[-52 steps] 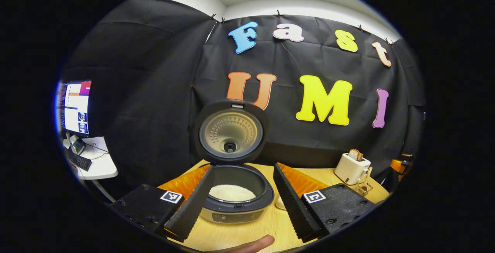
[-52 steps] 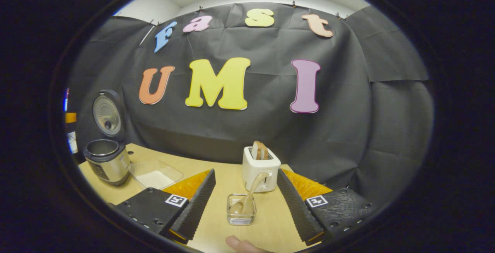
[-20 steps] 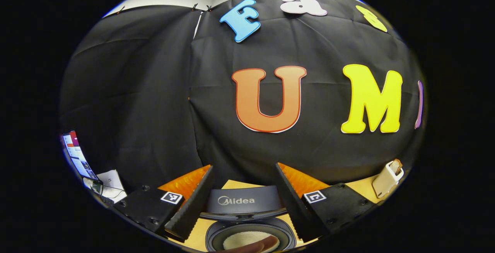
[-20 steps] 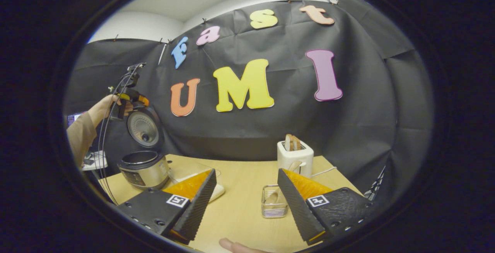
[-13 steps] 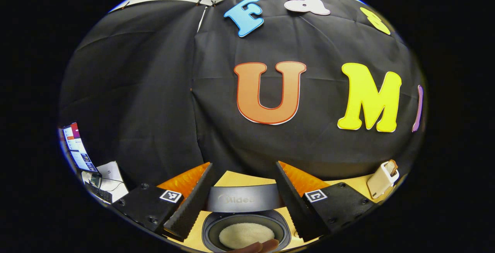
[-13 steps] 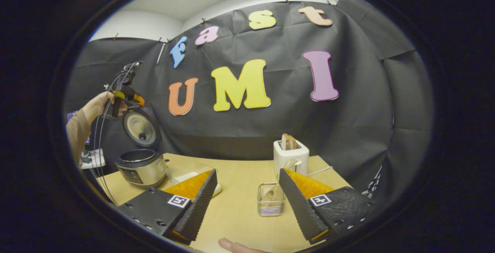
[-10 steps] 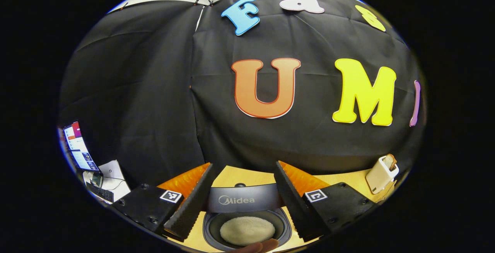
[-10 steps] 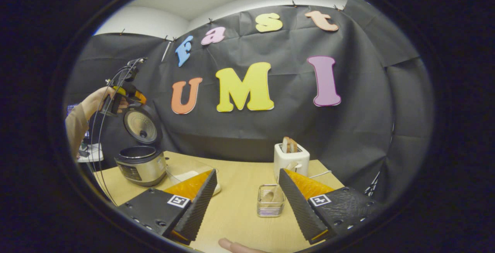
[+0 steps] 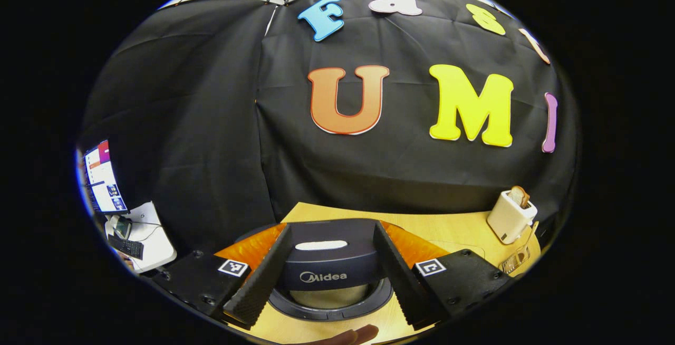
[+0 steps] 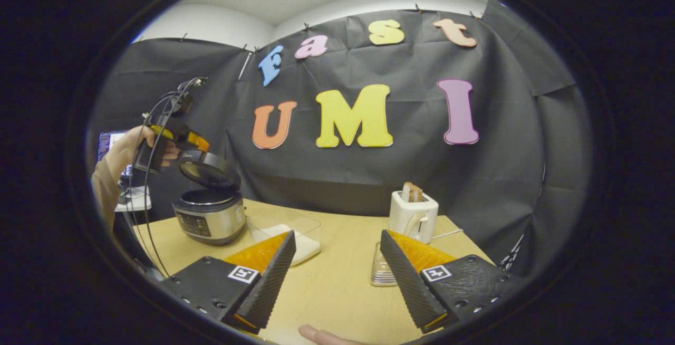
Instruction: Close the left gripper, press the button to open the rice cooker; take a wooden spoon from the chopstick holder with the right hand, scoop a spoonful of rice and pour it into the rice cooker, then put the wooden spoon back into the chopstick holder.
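Since half a second ago the rice cooker [image 10: 211,217] lid [image 9: 329,252] has swung halfway down between my left jaws, gaping, unclenched. Right jaws released near chopstick holder [image 10: 383,271]. Push evenly on lid's top.

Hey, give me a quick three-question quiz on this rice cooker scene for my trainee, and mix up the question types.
1. True or false: the dark rounded lid of the silver rice cooker stands fully upright.
2. Multiple choice: what sticks out of the top slots of the white toaster? A) toast slices B) a metal fork C) nothing
3. Fill in: the right gripper has its jaws ____.
Key: 1 false, it tilts partway down over the pot; 2 A; 3 open.
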The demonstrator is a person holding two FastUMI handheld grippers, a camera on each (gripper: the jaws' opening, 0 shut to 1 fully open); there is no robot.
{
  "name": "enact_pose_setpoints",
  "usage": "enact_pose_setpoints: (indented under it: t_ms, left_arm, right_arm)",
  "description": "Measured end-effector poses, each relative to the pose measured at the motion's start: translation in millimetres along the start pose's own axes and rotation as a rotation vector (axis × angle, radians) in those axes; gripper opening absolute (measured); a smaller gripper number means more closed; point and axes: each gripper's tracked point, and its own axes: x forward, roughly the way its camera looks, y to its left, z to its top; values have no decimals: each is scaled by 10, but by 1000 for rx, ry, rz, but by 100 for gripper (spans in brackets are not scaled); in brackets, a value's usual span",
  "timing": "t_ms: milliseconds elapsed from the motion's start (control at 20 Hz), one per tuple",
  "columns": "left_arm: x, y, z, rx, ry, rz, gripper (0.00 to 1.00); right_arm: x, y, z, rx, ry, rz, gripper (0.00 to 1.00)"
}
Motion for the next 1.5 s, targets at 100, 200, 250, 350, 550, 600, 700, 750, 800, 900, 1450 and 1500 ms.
enact_pose_setpoints:
  t_ms: [100,200,250,350,550,600,700,750,800,900,1450,1500]
  left_arm:
    - [-21,-5,-57,4,-39,-4,99]
    - [-33,-4,-155,-14,-47,-7,98]
    - [-33,-16,-203,-25,-37,-7,98]
    - [-17,-28,-330,-25,-8,-3,99]
    - [-21,-39,-459,-20,-31,12,99]
    - [-28,-48,-524,-22,-24,17,99]
    - [-25,-53,-678,-20,-2,23,99]
    - [-24,-60,-729,-13,2,25,99]
    - [-30,-72,-778,-7,7,24,99]
    - [-34,-62,-909,-14,21,25,99]
    - [-6,-88,-1148,-22,-71,74,99]
    - [-15,-96,-1148,-22,-88,72,99]
  right_arm:
    - [-54,49,-34,-13,8,-4,96]
    - [-109,99,-28,-29,6,-6,96]
    - [-132,116,-17,-35,3,-7,96]
    - [-171,141,5,-44,-1,-8,96]
    - [-212,165,12,-42,-8,-11,95]
    - [-210,181,-4,-38,-3,-8,95]
    - [-205,182,-48,-33,7,-9,95]
    - [-198,176,-63,-31,13,-10,95]
    - [-200,177,-84,-27,18,-10,95]
    - [-208,181,-121,-22,29,-10,95]
    - [-266,257,-185,-25,28,3,97]
    - [-274,270,-204,-19,31,5,95]
